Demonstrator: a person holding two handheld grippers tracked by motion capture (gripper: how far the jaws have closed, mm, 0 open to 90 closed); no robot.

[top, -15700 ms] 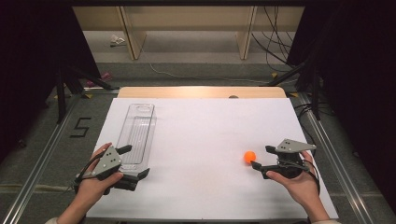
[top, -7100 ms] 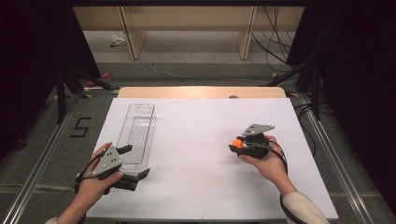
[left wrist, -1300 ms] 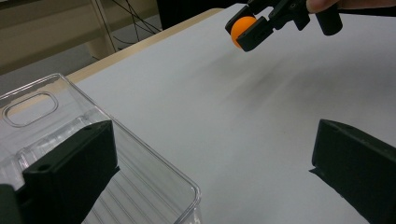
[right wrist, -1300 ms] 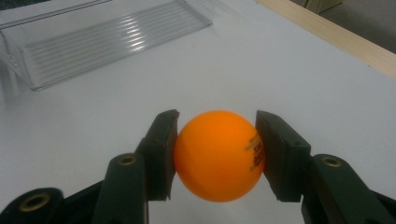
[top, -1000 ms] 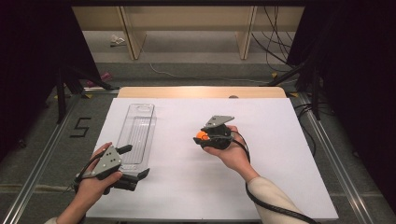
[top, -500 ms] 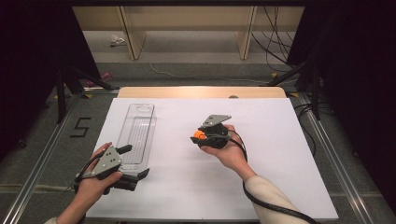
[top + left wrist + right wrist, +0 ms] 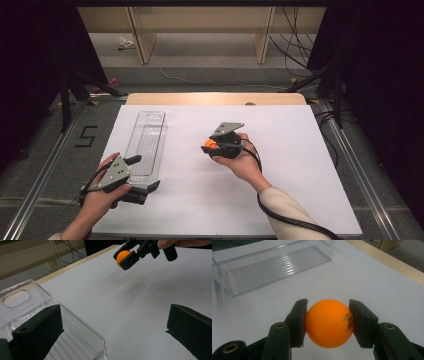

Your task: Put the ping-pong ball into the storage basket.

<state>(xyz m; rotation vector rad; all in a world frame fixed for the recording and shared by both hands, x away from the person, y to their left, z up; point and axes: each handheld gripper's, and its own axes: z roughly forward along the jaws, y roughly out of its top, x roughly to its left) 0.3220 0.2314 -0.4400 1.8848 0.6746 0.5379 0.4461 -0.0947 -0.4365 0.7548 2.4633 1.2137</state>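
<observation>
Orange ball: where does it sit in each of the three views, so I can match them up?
High view: orange ball at centre, in the right gripper.
Left gripper view: top, right of centre, between the right gripper's jaws.
Right gripper view: bottom centre, clamped between its jaws.
Shared landmark: clear tray.

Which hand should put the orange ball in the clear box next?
The right. Its gripper is shut on the orange ball, carried above the table toward the clear box. The left gripper sits open at the box's near end, holding nothing.
</observation>
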